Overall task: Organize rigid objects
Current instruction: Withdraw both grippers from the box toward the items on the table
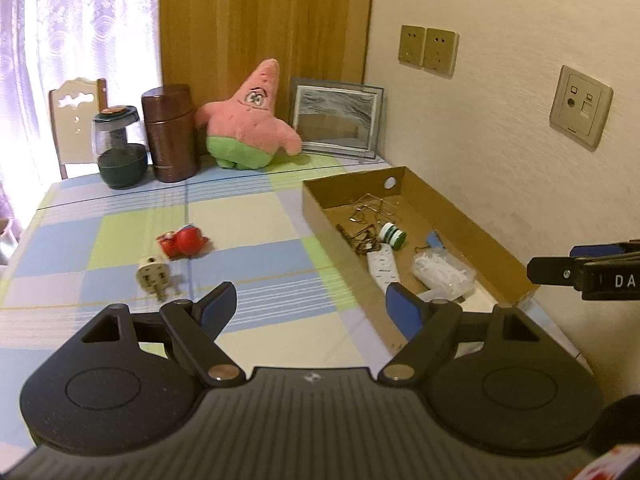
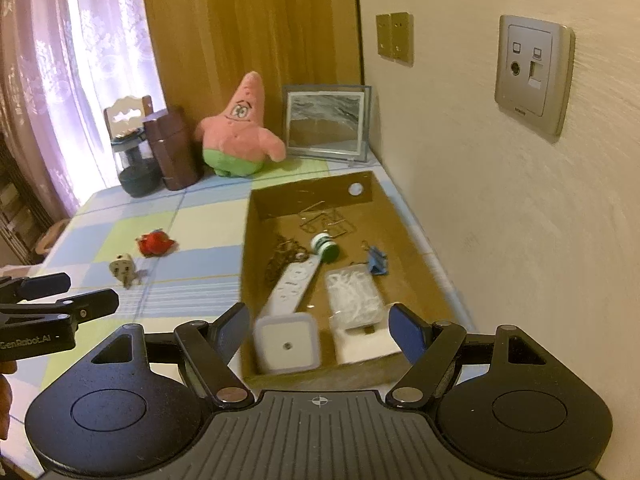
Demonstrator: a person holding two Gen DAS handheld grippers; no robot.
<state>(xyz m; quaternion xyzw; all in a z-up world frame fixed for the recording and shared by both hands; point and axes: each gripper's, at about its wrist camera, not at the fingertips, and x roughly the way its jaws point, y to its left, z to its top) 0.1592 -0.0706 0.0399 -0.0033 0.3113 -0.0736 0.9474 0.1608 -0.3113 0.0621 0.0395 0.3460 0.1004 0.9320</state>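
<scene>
Left gripper (image 1: 312,308): jaws are spread wide, nothing is held between the blue pads; it is held above the checked tablecloth (image 1: 120,232).
Right gripper (image 2: 320,328): jaws are spread wide and empty, held over the near end of the cardboard box (image 2: 404,216).
Box contents: a white square container (image 2: 286,346) is seen at the near wall, with a white power strip (image 2: 292,284), a clear bag of white pieces (image 2: 354,296), a green and white spool (image 2: 325,246), a blue binder clip (image 2: 378,262) and wire clips (image 2: 324,220) beyond.
Loose on cloth: a cream plug adapter (image 1: 154,278) lies on its side, prongs toward the camera; a red toy (image 1: 182,242), round and glossy, lies just behind it, well apart from the box.
Back of table: a pink plush star (image 1: 250,120), a brown tin (image 1: 170,132), a jar (image 1: 120,148) and a picture frame (image 1: 336,116) are lined up.
</scene>
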